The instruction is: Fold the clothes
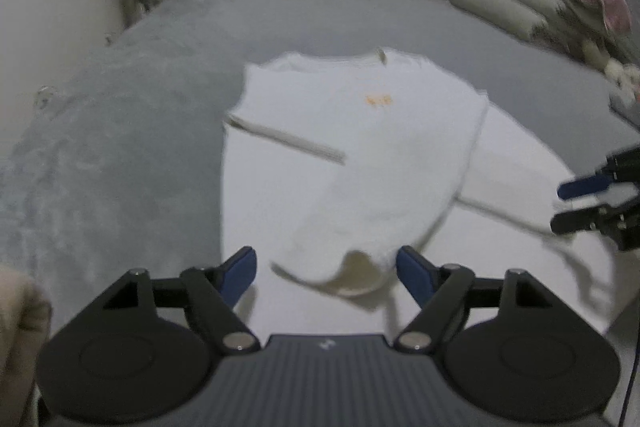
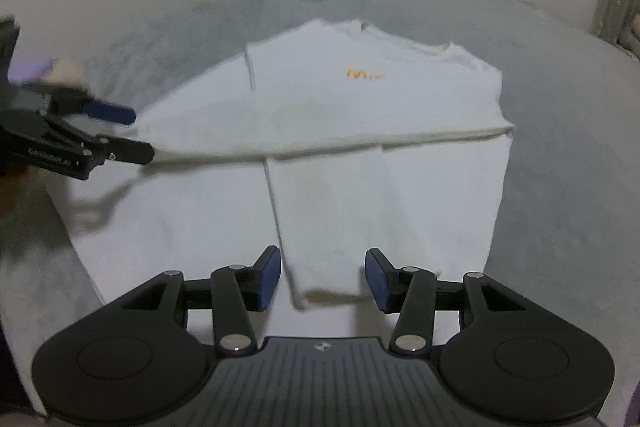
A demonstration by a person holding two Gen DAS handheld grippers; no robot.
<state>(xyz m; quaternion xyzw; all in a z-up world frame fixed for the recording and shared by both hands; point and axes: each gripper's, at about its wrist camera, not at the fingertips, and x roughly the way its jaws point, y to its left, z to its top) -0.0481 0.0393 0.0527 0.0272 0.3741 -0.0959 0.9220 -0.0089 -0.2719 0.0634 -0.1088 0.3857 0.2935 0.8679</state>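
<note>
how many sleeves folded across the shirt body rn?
2. One sleeve lies diagonally over the white shirt, cuff by the left gripper; the other ends at the right gripper.

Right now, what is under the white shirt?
The white shirt lies on a grey blanket covering the bed, visible all around it. Whatever is directly beneath the cloth is hidden.

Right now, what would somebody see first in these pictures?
A white long-sleeved shirt with a small orange logo, spread on a grey bed. Both sleeves are folded across it, and the left gripper and right gripper stand open by the cuffs.
</note>
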